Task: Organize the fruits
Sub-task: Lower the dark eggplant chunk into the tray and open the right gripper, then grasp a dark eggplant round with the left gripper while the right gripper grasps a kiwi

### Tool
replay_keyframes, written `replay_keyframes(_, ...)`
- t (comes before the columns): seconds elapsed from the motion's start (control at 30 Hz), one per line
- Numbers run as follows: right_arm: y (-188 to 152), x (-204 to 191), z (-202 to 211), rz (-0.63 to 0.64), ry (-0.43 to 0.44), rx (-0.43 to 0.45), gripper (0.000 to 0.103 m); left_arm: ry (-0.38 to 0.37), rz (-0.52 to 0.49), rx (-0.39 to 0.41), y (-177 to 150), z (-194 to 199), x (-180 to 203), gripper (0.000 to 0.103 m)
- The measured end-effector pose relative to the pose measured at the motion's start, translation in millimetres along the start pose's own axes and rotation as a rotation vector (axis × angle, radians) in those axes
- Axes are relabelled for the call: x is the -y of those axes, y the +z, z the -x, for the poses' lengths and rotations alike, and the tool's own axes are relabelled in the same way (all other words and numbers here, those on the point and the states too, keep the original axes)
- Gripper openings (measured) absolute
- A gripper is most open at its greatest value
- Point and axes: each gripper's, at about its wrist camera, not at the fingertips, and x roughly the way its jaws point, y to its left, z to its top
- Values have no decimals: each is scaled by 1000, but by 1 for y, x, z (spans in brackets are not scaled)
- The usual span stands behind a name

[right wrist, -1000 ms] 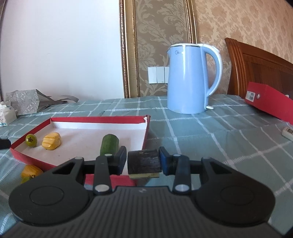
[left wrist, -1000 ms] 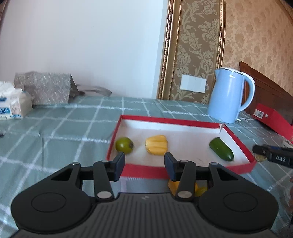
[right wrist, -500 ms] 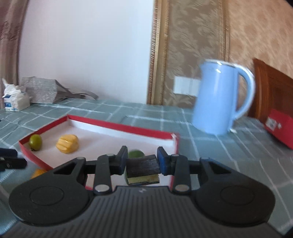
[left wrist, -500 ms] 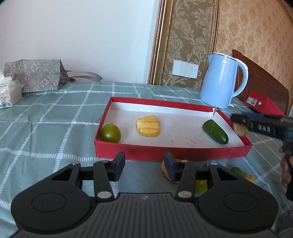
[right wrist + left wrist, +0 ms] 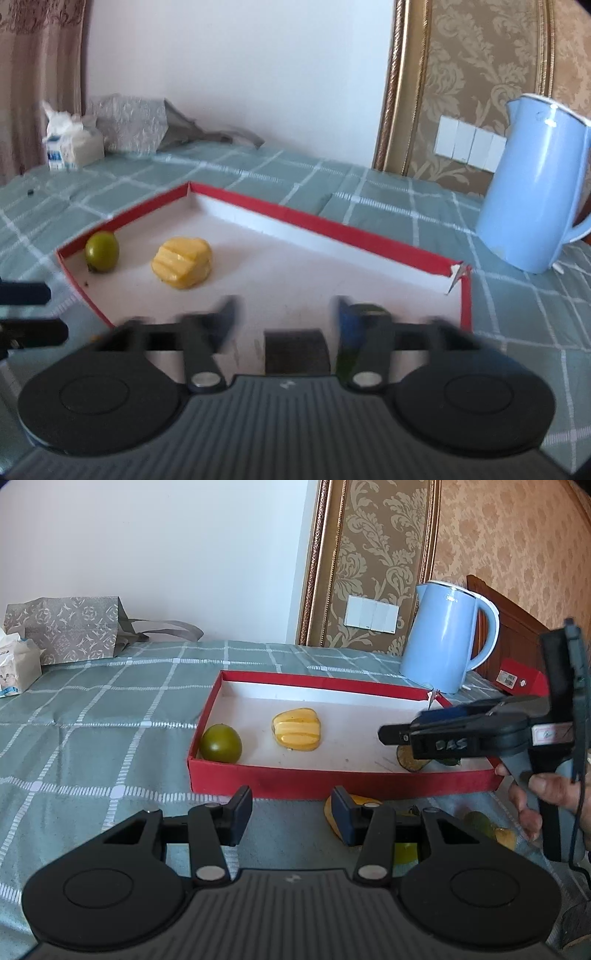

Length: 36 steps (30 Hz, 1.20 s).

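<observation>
Over the tray (image 5: 388,240), right hand-held gripper (image 5: 284,321) newly opened

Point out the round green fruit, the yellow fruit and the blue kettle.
round green fruit (image 5: 221,743), left wrist view, middle of its skin.
yellow fruit (image 5: 297,730), left wrist view, ridged top.
blue kettle (image 5: 441,642), left wrist view, body.

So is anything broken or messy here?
Yes. The red tray is torn at its far corner by the kettle: the walls have split apart and a flap of card sticks out. Some fruit also lies on the cloth outside the tray, just in front of its near wall.
</observation>
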Motion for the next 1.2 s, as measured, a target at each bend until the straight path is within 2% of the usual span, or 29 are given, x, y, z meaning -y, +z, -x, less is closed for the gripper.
replay_keyframes(0.03,1,1,7,-7,-8,26,98,-2,0,0,0,0,0,46)
replay_keyframes(0.2,-1,20,59,-77,-20,122,98,-27,6,-10,-3,4,0,46)
replay_keyframes(0.47,-57,63,135,-254,-101,168,99,-135,-46,-30,-23,32,30,46)
replay_keyframes(0.7,-101,82,172,-328,-164,148,99,-353,-91,-99,-41,53,75,46)
replay_keyframes(0.9,-121,91,187,-368,-181,149,99,-510,-208,-88,-52,75,126,46)
replay_keyframes(1.13,-132,99,206,-389,-198,171,99,-522,-276,-113,-66,74,165,46)
replay_keyframes(1.2,-135,101,208,-401,-195,173,99,-498,-306,-114,-70,73,172,46)
